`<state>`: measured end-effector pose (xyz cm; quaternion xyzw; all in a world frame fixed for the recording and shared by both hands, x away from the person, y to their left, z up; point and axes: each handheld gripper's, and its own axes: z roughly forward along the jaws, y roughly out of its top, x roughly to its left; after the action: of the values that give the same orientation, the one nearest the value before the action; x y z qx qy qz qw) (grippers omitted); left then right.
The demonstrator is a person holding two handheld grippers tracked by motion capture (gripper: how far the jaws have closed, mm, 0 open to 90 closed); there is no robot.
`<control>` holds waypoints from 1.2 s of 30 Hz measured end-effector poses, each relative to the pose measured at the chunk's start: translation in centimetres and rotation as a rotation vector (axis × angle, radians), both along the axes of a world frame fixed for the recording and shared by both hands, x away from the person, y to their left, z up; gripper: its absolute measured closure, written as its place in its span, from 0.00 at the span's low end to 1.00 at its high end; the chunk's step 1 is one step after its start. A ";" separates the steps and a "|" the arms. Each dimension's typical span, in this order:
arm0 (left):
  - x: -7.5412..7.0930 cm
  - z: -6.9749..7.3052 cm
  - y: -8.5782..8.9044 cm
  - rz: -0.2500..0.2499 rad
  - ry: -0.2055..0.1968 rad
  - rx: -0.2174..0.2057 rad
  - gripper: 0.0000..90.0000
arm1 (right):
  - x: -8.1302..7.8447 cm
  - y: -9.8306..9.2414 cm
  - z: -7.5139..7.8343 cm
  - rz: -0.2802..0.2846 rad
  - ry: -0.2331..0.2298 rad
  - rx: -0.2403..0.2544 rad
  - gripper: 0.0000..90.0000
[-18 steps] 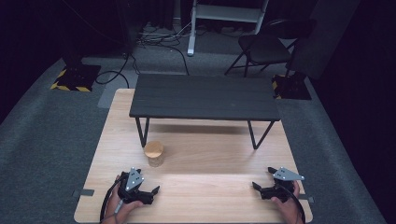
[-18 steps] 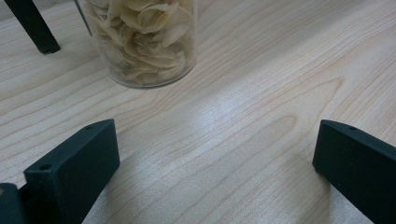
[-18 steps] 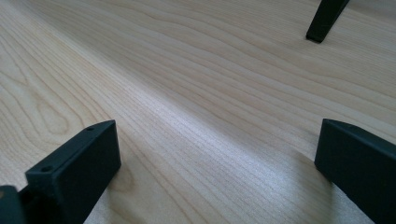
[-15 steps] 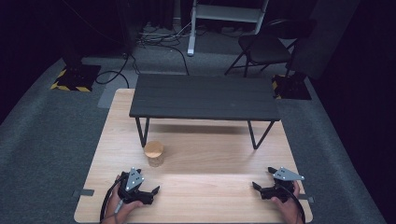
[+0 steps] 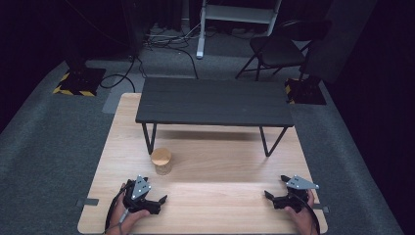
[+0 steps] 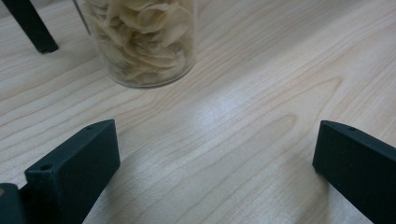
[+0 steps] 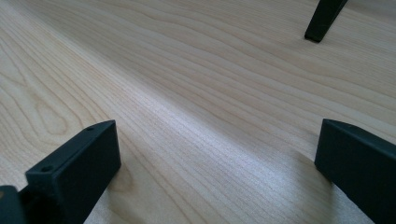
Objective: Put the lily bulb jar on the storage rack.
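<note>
No writing, label, brand or number can be read anywhere. The jar [image 5: 161,161] ahead of the left claw [image 5: 155,201] bears no legible label. The counter [image 5: 220,196] is unmarked wood.

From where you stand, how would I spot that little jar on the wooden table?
Find the light wooden table with a low black bench on it. Just in front of the bench's left leg stands a small clear jar with a round wooden lid, packed with pale dried flakes; it is the table's one small loose item.
</note>
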<state>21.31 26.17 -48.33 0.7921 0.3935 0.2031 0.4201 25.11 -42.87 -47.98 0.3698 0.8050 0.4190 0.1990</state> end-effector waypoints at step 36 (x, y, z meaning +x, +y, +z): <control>8.3 4.2 -2.8 0.018 -0.076 0.024 0.24 | -0.1 0.1 0.0 -0.007 -0.001 -0.001 0.00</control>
<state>29.65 23.32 -44.13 0.7853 0.3818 0.2416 0.4234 24.98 -42.79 -47.98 0.3723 0.8039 0.4181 0.2008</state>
